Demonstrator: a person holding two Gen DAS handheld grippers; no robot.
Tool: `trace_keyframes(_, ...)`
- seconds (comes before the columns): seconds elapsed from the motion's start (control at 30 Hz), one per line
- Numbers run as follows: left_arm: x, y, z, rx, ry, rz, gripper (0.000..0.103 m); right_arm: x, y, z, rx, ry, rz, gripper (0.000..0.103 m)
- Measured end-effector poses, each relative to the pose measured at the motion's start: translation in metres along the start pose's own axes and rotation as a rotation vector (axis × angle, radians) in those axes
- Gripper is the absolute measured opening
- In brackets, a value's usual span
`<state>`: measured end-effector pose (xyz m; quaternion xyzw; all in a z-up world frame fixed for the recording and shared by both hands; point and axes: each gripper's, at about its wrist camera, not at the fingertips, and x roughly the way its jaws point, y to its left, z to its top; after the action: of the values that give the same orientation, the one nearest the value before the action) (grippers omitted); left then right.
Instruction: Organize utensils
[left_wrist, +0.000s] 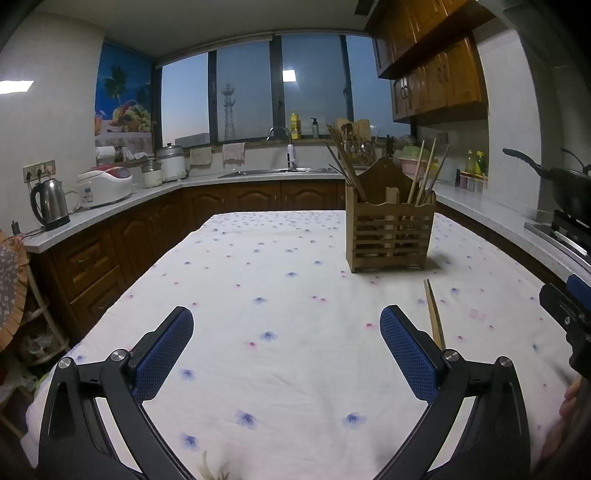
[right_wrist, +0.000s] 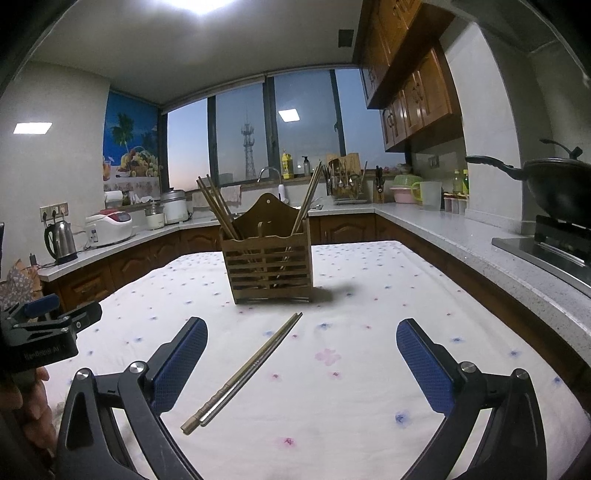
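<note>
The left tongs (left_wrist: 286, 325), black-armed with blue textured pads, are hanging wide open over the desk (left_wrist: 295, 369), which is wearing a white cloth dotted with small blue and pink flowers; they are holding nothing. The right tongs (right_wrist: 302, 336), of the same make, are likewise gaping wide with nothing between the pads; a pair of slim wooden chopsticks (right_wrist: 243, 373) is lying flat on the cloth between its two fingers, touching neither, running diagonally with the narrow tips pointing toward the slatted brown wooden utensil holder (right_wrist: 267, 264). That holder is standing upright farther back on the desk, well apart from the loose pair; several more chopsticks are leaning out of its left and right compartments. In the left wrist view the holder (left_wrist: 389, 230) is sitting to the right and the loose chopsticks (left_wrist: 435, 314) are lying just beside the right finger. The left tongs' body, at the left edge of the right wrist view, is bearing faint pale lettering that is too blurred to make out.
</note>
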<state>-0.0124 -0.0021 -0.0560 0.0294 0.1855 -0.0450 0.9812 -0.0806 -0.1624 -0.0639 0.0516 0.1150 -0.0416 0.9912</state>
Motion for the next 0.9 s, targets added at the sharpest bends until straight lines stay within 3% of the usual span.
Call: trace_keyframes(0.9,-0.0031,-0.0019,-0.0012,0.016,-0.015,-0.016,0.103,-0.0012,0.0011,0.0023,0.003,-0.006,0.001,0.103)
